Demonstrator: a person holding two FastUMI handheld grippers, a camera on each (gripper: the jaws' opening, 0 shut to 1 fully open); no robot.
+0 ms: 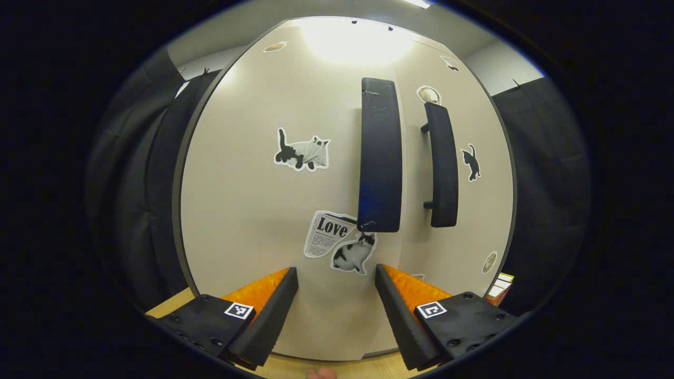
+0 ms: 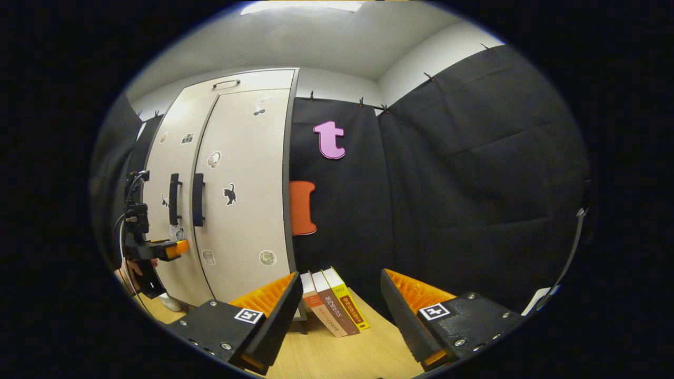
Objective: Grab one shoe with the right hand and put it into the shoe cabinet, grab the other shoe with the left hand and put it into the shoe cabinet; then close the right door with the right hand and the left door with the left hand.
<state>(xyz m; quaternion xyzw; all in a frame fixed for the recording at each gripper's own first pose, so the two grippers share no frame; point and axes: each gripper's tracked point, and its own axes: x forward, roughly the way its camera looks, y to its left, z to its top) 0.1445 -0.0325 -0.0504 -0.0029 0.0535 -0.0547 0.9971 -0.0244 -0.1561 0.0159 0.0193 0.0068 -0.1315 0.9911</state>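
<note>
The left hand-held gripper (image 1: 336, 305) was very close to the shoe cabinet (image 1: 247, 200), low in the middle of the left gripper view. Its two fingers were spread apart and pinched nothing. Just above them were a newspaper sticker (image 1: 326, 234) and a cat sticker (image 1: 354, 253). The left door's handle (image 1: 379, 155) stood in the middle of the frame, and the right door's handle (image 1: 442, 166) was beside it, a bit to the right.

In the right gripper view, the shoe cabinet (image 2: 239, 210) stood at the left of the frame. Both of its doors looked shut, or very nearly shut. The shoes were not to be seen, so they were most likely inside. The right hand-held gripper (image 2: 337, 310) was well away from the cabinet, low in the frame. Its fingers were spread too and held nothing. Three books (image 2: 331, 305) leaned on the worktop (image 2: 337, 358) between its fingers, farther off.

What could go wrong? The left door might not be pushed all the way in, so it could swing back out. A hard push could bump the fingers on the handle or scrape the stickers. If the right hand dropped forward, it could knock the books over.
</note>
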